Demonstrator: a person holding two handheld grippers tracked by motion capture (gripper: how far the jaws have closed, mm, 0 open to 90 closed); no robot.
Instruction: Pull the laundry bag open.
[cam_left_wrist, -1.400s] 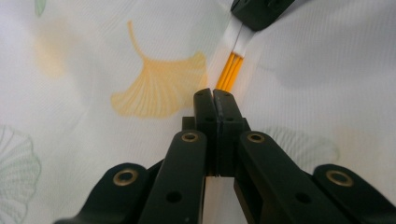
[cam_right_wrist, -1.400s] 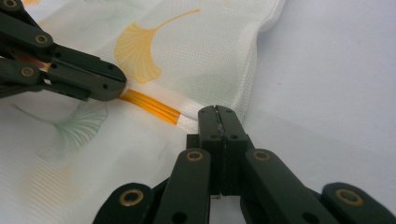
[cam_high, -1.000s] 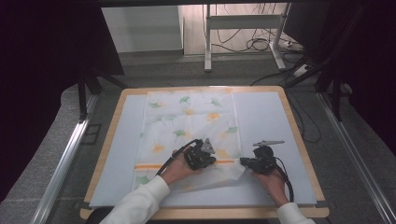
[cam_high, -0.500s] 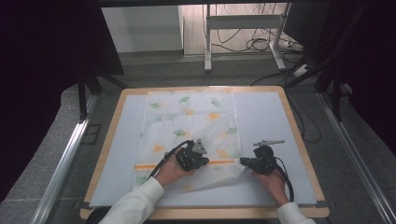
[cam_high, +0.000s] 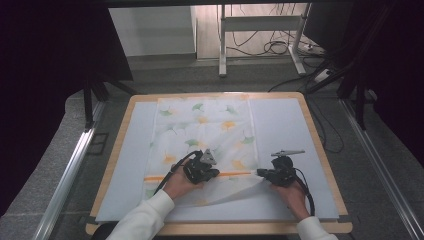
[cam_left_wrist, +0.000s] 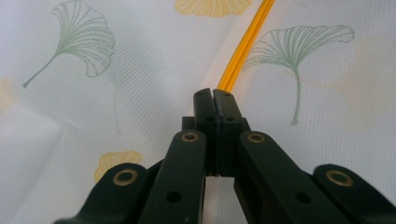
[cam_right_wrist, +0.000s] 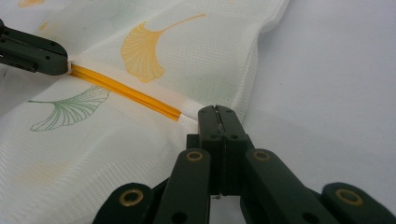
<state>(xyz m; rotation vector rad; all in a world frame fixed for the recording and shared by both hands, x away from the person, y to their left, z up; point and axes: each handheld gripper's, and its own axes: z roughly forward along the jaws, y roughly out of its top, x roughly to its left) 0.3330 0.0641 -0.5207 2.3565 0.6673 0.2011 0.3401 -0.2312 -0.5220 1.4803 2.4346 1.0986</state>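
Observation:
A white cloth cover printed with ginkgo leaves lies flat on the table, and an orange zipper runs across its near part. My left gripper is shut on the zipper; the orange line runs straight ahead of its closed jaws. At the zipper's right end my right gripper is shut on the cover's edge, jaws pressed together. In the right gripper view the left gripper sits at the far end of the orange strip. Below the zipper the cover is lifted into a slack fold.
A pale blue mat with a wooden rim covers the table; bare mat lies left and right of the cover. Metal rails flank the table on the floor. Cables and a stand's legs lie beyond the far edge.
My left gripper has slid a little to the left along the zipper, baring more of the orange strip between the two grippers. The right gripper has stayed put.

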